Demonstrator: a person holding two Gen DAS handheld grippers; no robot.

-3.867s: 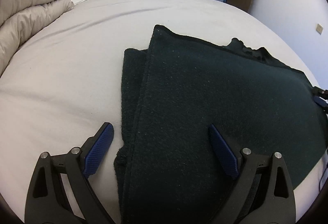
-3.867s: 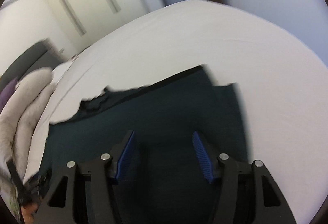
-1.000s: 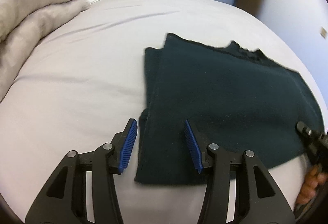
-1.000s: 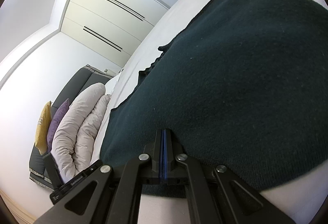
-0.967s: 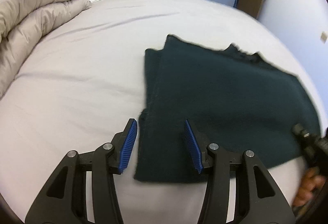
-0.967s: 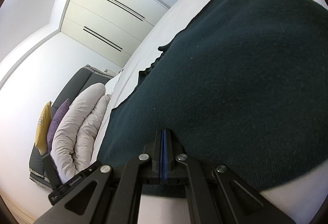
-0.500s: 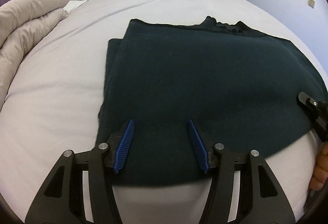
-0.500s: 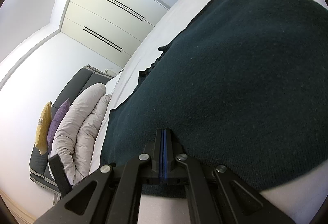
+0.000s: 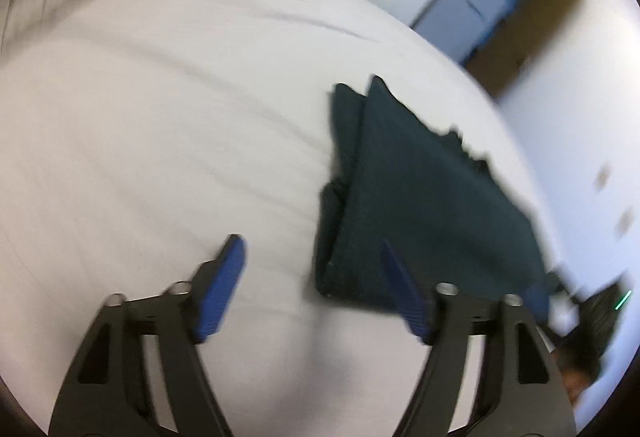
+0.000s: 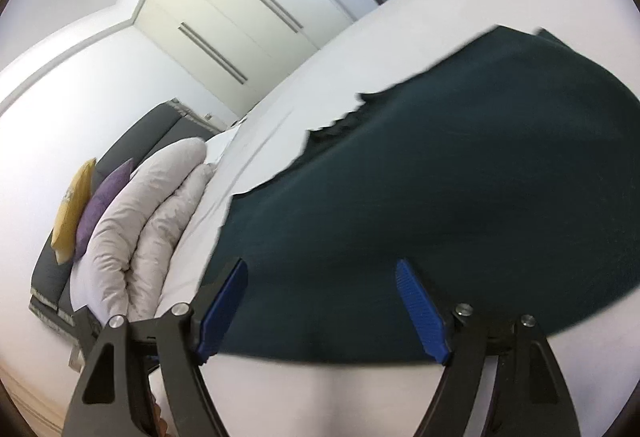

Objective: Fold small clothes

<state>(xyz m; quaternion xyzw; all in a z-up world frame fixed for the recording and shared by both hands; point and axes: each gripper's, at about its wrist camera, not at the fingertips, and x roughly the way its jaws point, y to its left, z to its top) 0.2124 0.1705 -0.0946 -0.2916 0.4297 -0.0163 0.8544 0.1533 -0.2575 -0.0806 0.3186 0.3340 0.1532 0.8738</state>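
A dark green folded garment lies flat on the white bed; it also fills the right wrist view. My left gripper is open and empty, held above the garment's near left corner; the view is blurred by motion. My right gripper is open and empty, its blue-padded fingers spread over the garment's near edge without holding it. The garment's ragged far edge shows at the back.
A rolled beige duvet with purple and yellow cushions lies at the head of the bed. White wardrobes and a door stand beyond. The other gripper shows at the lower right of the left wrist view.
My right gripper has opened and let go of the garment's edge. My left gripper has swung left and pulled back, and its jaws stand wider.
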